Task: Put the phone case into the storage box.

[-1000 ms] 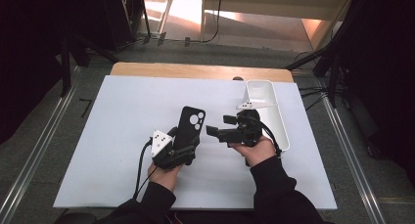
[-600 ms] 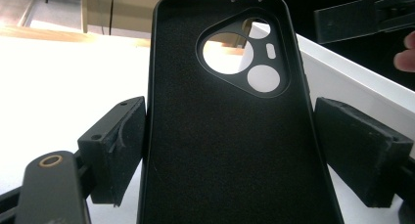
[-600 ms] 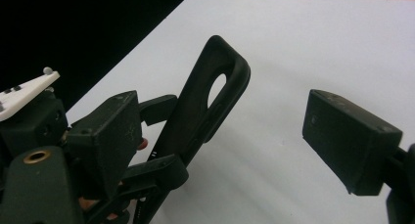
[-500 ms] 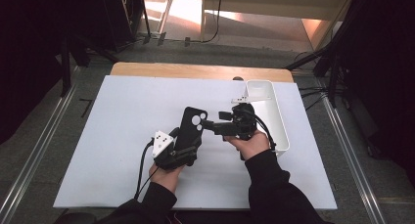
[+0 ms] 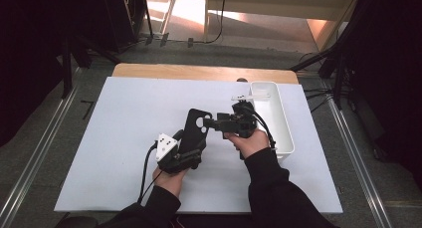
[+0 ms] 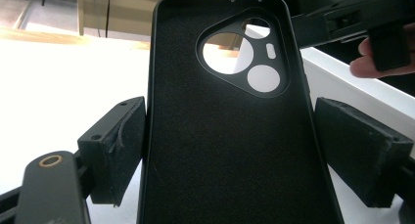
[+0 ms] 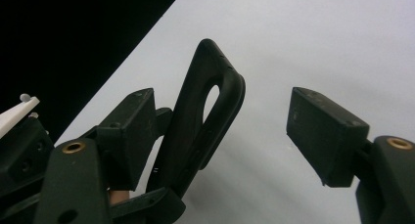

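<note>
Holding the black phone case (image 6: 230,136) upright above the white table (image 5: 119,138), my left gripper (image 5: 185,156) pinches its lower sides between both pads, while my right gripper (image 7: 220,131) has just been closing around the top corner, one pad near, the other apart, not yet pressing. My worry: if the right jaws bite that thin edge off-centre, the soft case could twist or pop out of the left pinch. Just right of my hands, the white bin (image 5: 278,118) looks empty inside, a white strip (image 5: 250,95) resting across its far rim

The phone case (image 6: 230,136) looks matt black and soft-lined, the bin (image 5: 278,123) smooth white plastic, the table (image 5: 114,138) matt white.
</note>
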A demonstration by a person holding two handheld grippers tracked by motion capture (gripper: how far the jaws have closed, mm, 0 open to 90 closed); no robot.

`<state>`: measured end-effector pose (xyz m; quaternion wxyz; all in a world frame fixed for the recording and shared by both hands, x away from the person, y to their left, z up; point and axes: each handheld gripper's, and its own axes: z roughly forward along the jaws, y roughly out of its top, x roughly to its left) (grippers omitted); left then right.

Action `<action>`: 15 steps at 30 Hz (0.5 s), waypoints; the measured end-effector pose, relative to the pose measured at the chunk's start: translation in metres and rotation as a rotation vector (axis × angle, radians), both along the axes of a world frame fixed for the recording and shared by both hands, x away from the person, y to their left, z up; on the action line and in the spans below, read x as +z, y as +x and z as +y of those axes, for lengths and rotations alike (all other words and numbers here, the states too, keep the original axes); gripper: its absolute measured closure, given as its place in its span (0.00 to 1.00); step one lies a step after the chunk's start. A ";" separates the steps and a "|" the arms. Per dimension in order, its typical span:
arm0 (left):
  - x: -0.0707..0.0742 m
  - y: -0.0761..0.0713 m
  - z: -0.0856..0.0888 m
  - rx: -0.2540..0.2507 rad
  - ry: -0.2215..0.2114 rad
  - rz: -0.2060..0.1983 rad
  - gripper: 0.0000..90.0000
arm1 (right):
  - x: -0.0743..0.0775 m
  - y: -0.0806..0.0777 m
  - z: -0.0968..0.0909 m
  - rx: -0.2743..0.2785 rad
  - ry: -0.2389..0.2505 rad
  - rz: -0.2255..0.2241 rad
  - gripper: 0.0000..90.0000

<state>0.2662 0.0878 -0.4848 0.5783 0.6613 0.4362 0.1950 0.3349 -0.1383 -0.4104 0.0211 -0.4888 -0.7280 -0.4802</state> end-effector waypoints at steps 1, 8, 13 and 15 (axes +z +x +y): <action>0.000 0.000 0.000 -0.001 -0.001 0.000 0.16 | 0.000 0.001 0.001 0.000 0.002 0.010 0.31; 0.000 -0.001 -0.003 -0.005 -0.016 0.005 0.16 | -0.003 0.009 0.005 -0.005 0.007 0.037 0.40; 0.000 -0.002 -0.003 -0.008 -0.022 0.013 0.16 | -0.004 0.014 0.006 -0.019 0.019 0.081 0.49; 0.000 -0.002 -0.003 -0.014 -0.020 0.015 0.16 | -0.005 0.015 0.007 -0.017 0.027 0.105 0.54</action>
